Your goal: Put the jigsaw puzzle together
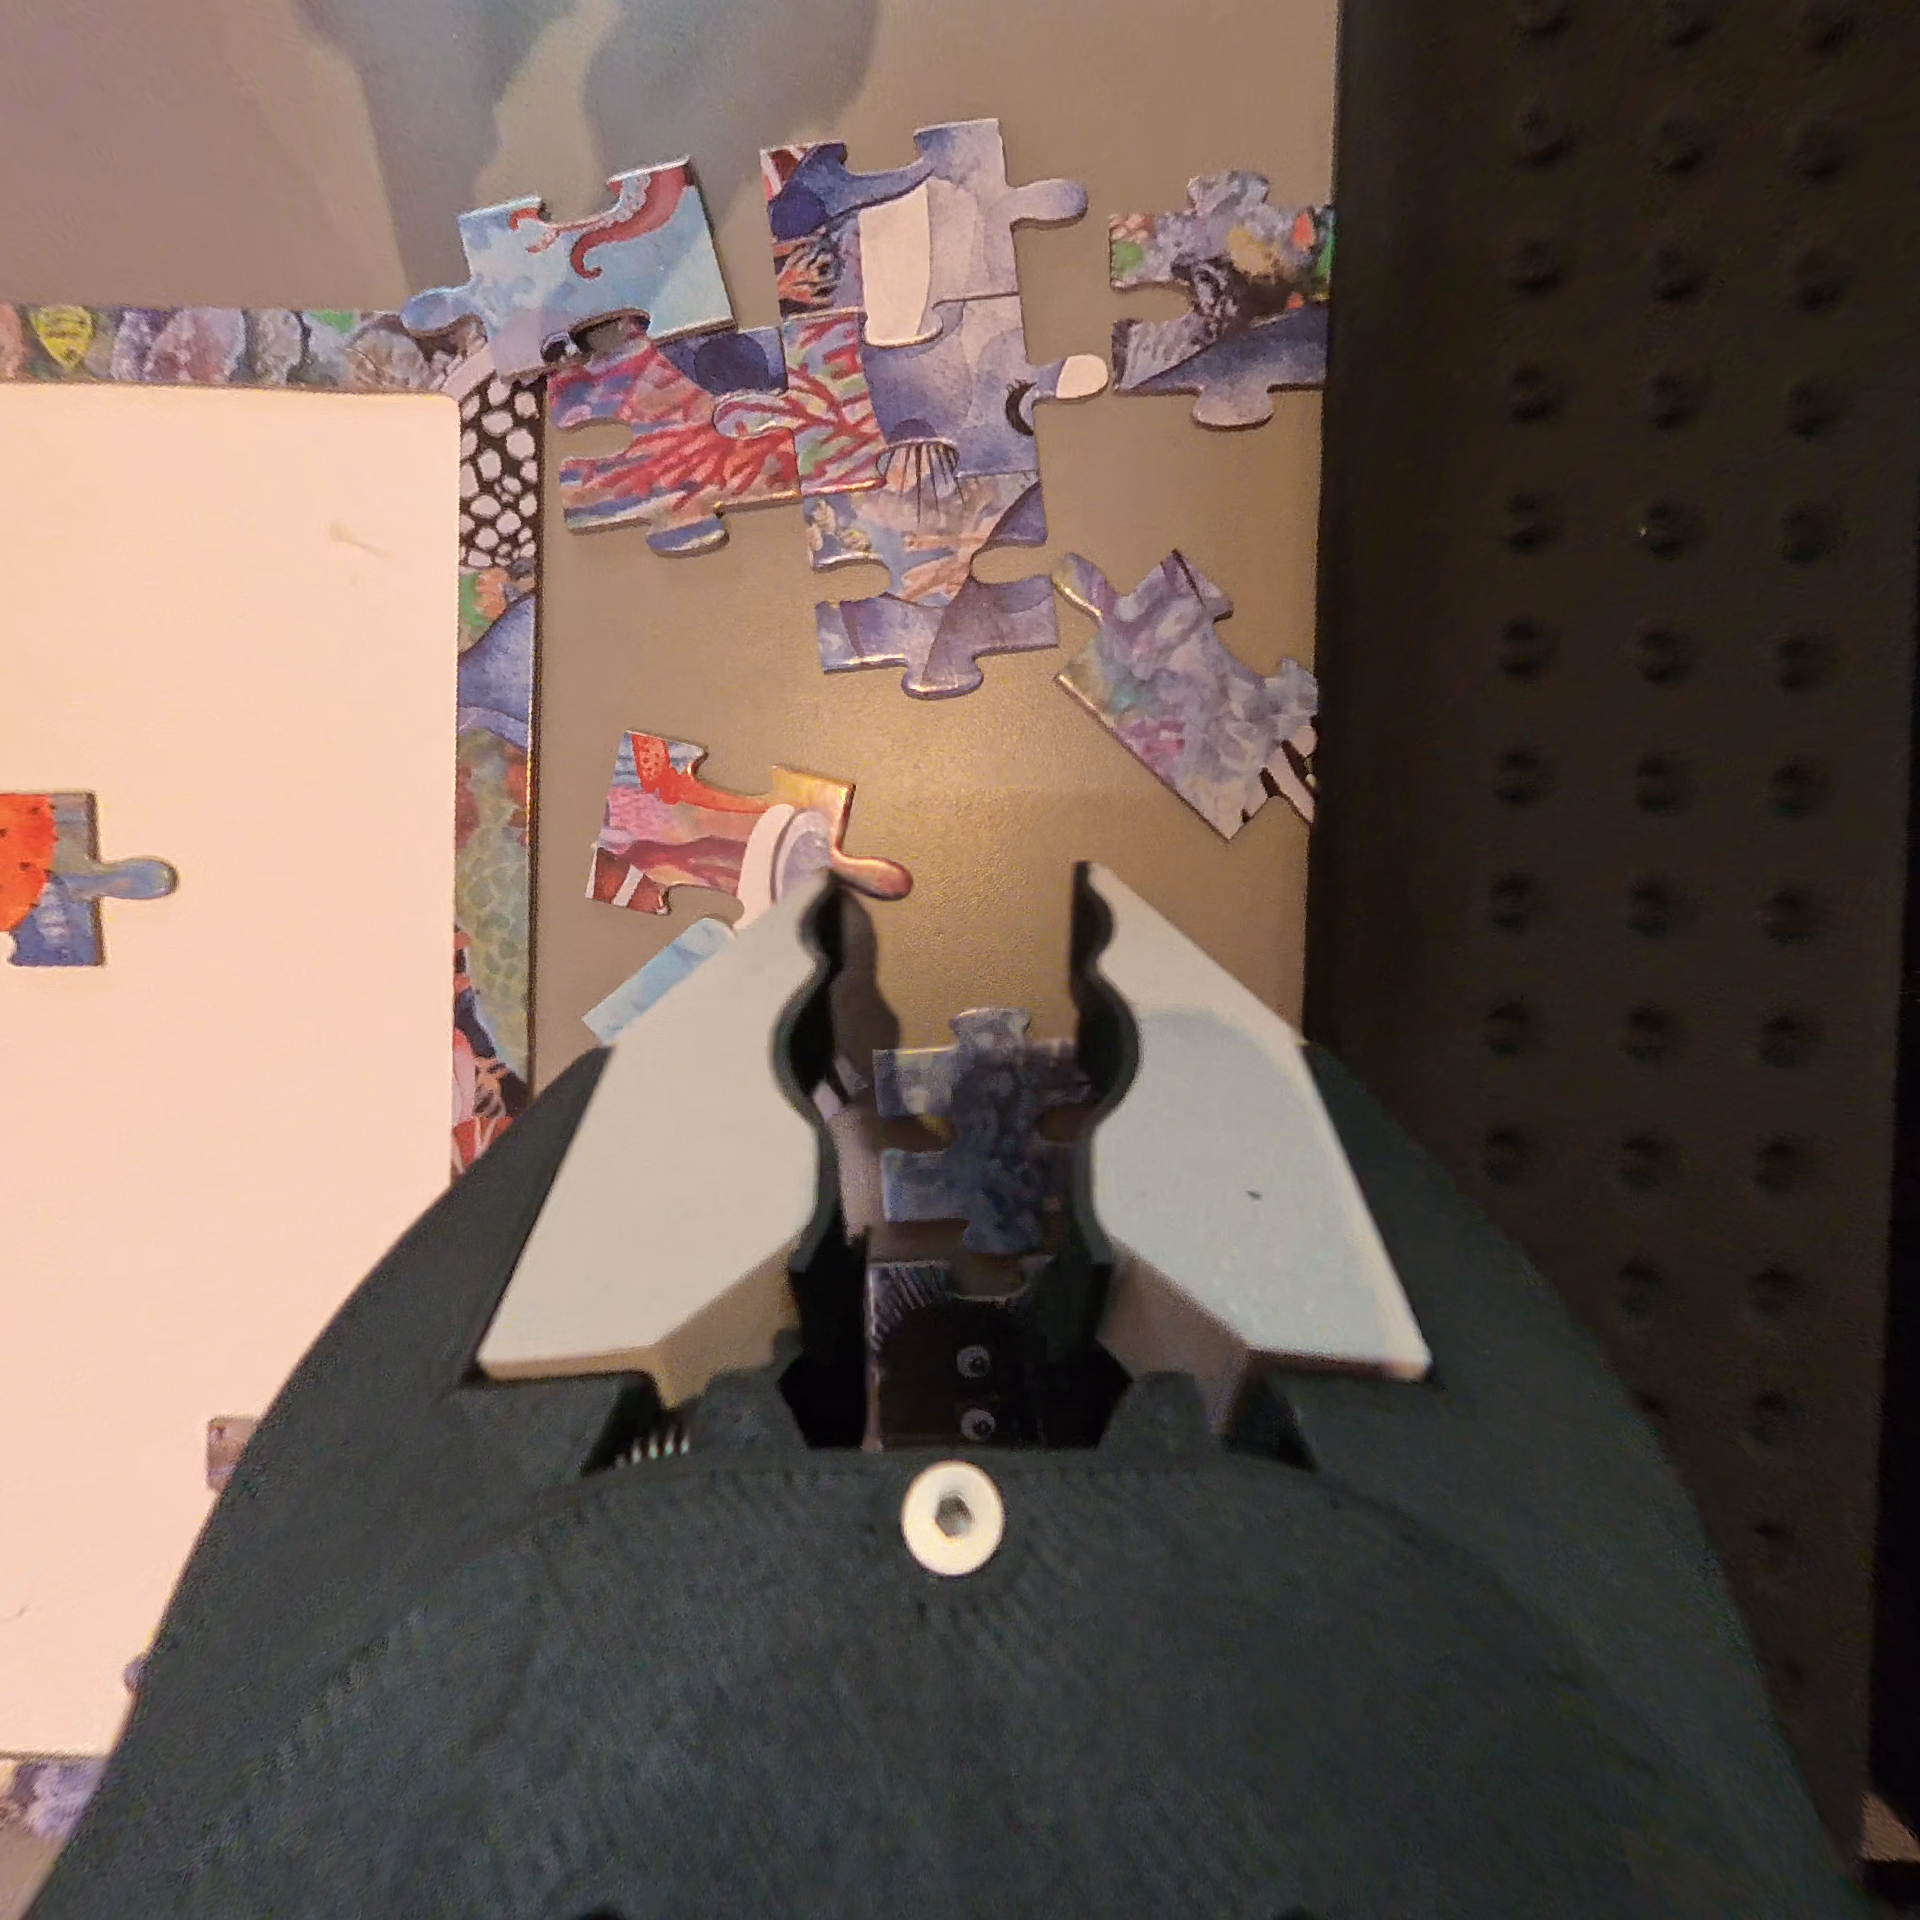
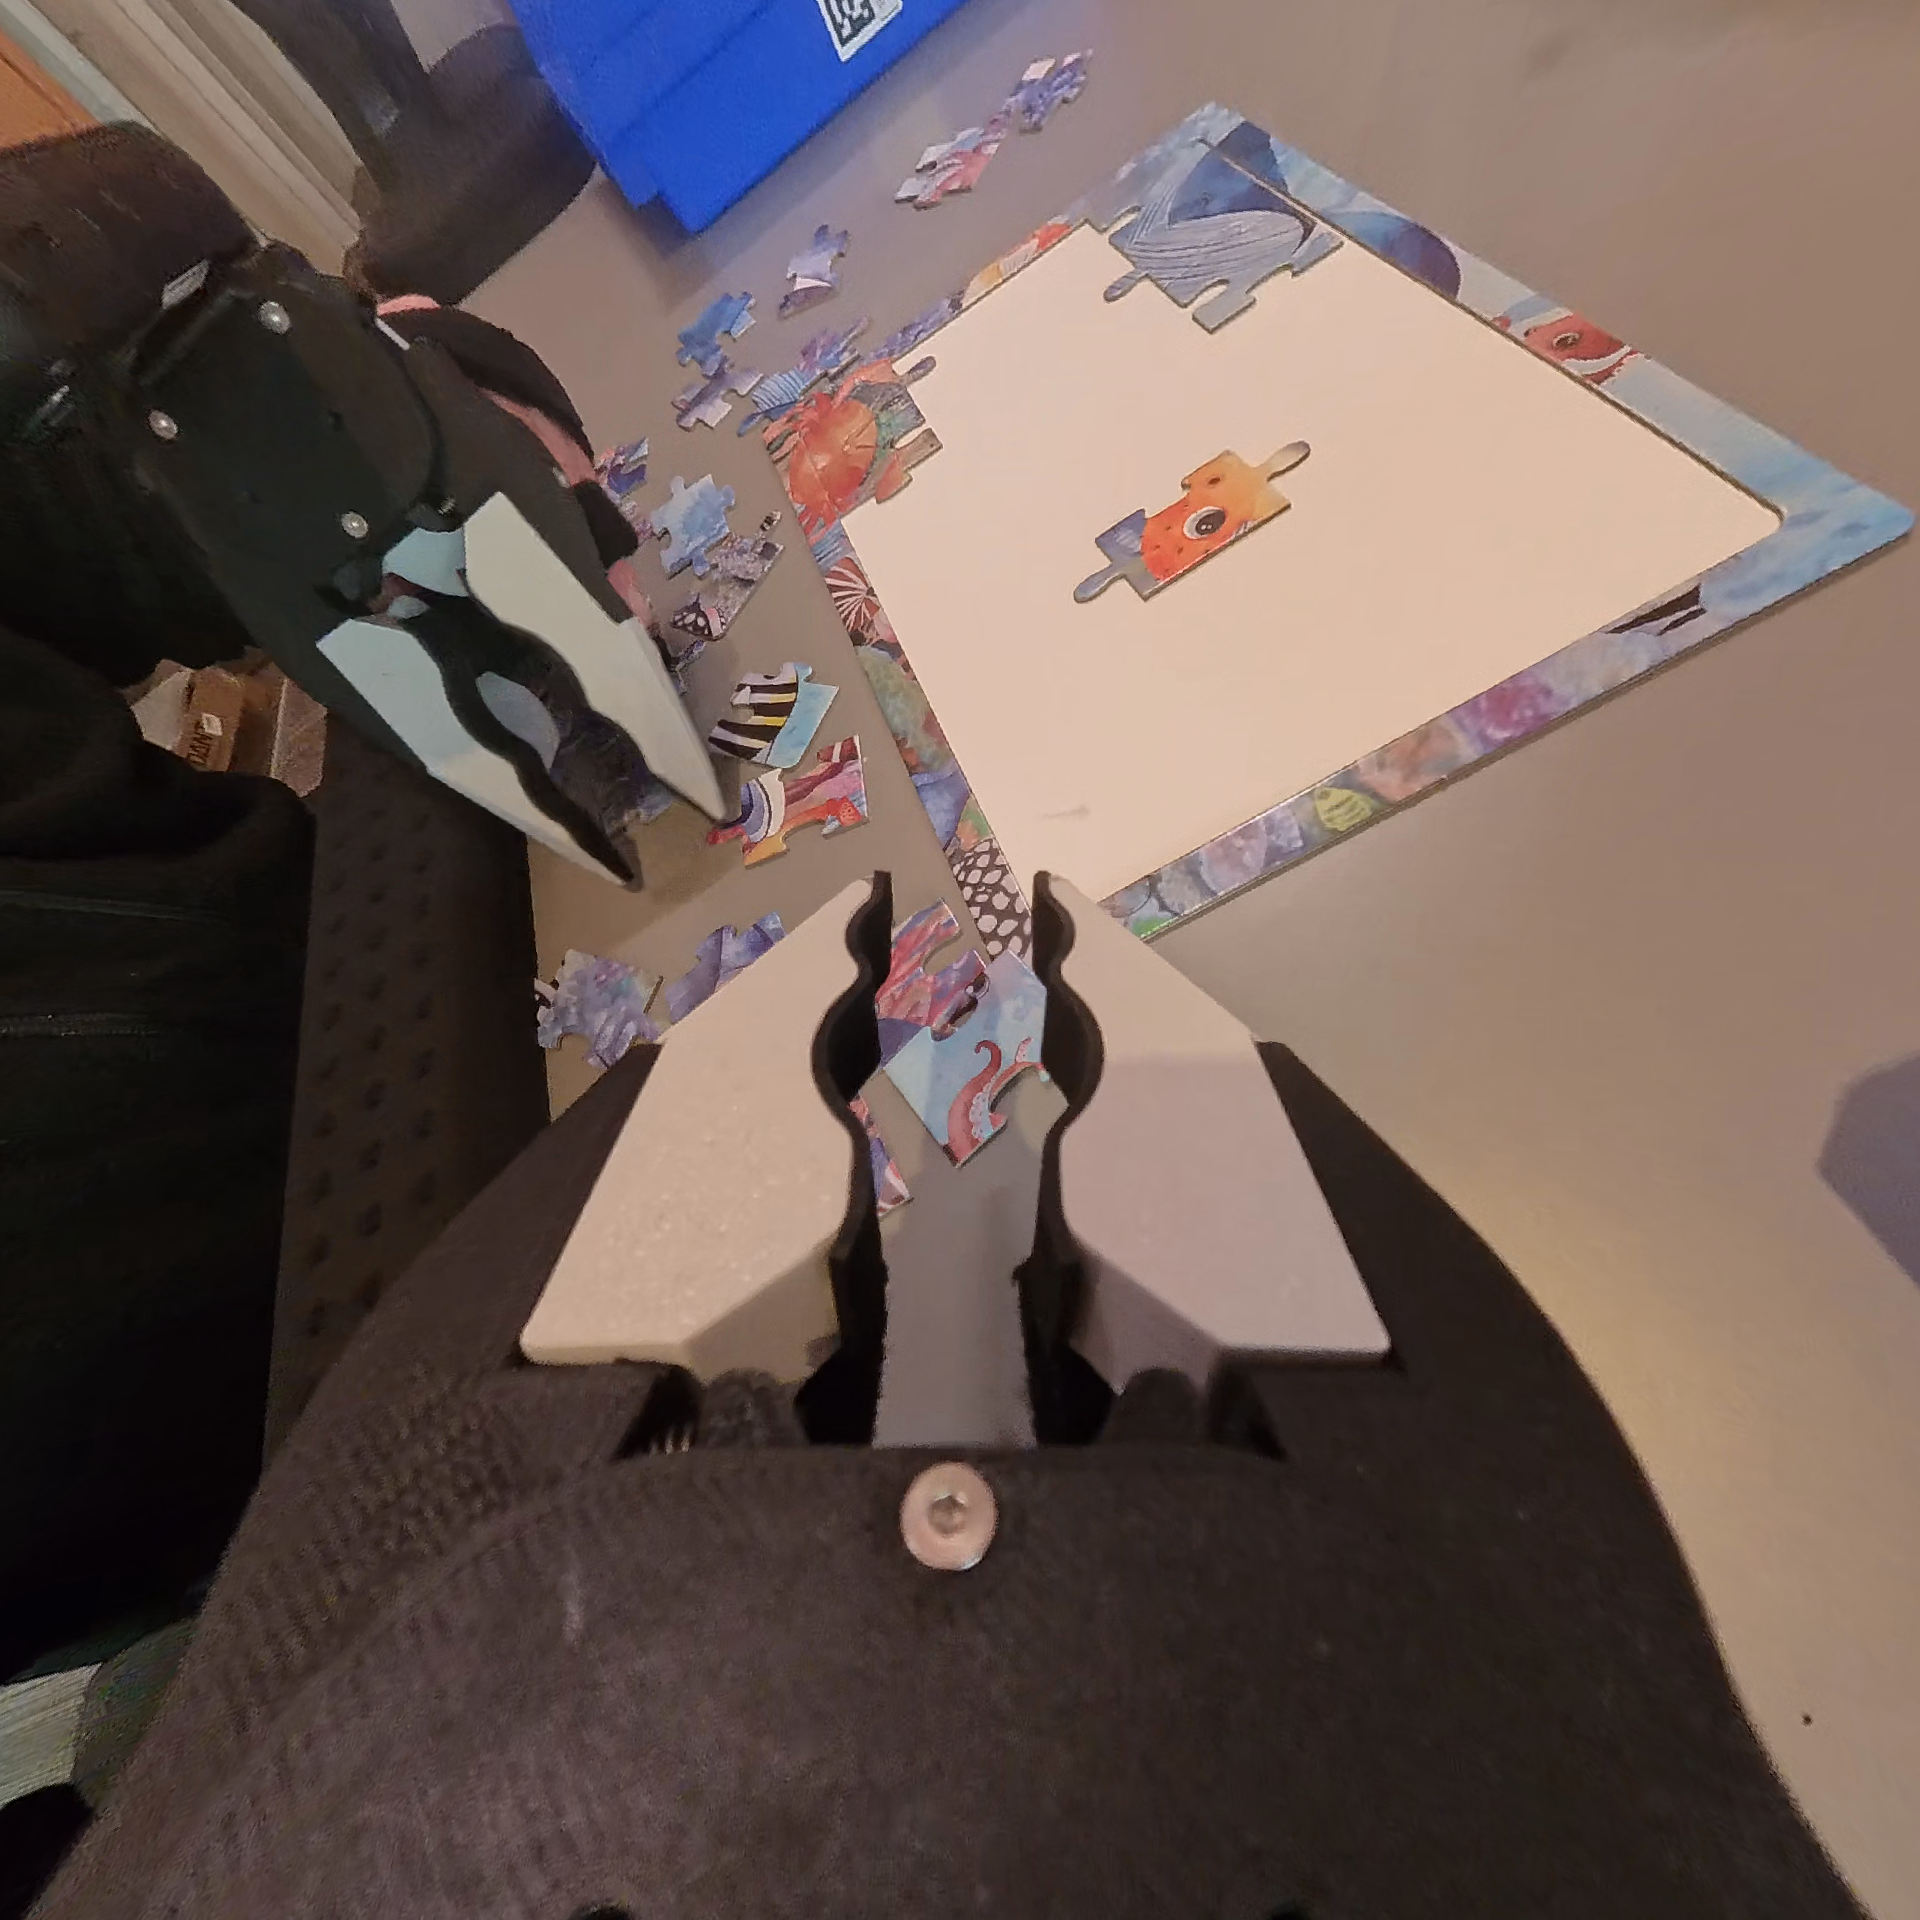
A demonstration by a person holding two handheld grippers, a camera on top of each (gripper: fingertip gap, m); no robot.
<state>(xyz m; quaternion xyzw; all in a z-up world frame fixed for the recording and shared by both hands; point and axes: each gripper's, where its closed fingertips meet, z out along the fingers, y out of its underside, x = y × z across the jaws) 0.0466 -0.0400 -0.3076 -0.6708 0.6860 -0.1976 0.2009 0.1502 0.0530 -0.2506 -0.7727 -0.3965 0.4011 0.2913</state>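
The puzzle tray, with a picture border (image 2: 1507, 727) and a white floor, lies on the grey table; it also shows at the left of the left wrist view (image 1: 499, 727). An orange fish piece (image 2: 1195, 525) sits alone inside it. My left gripper (image 1: 958, 878) is open, its tips low over the table. A blue-purple piece (image 1: 971, 1132) lies between its fingers with a gap to the left pad. My right gripper (image 2: 964, 883) is open above a light blue tentacle piece (image 2: 977, 1060) and a red coral piece (image 2: 914, 977). The left gripper (image 2: 670, 842) also shows in the right wrist view.
Several loose pieces lie beside the tray, among them a pink-orange one (image 1: 717, 831) and a purple one (image 1: 1195, 696). A black perforated mat (image 1: 1621, 831) borders the table. A blue bin (image 2: 727, 94) stands at the far side. Whale pieces (image 2: 1216, 249) sit in the tray's far corner. The right tips stand about 12 cm off the picture border (image 2: 1507, 727).
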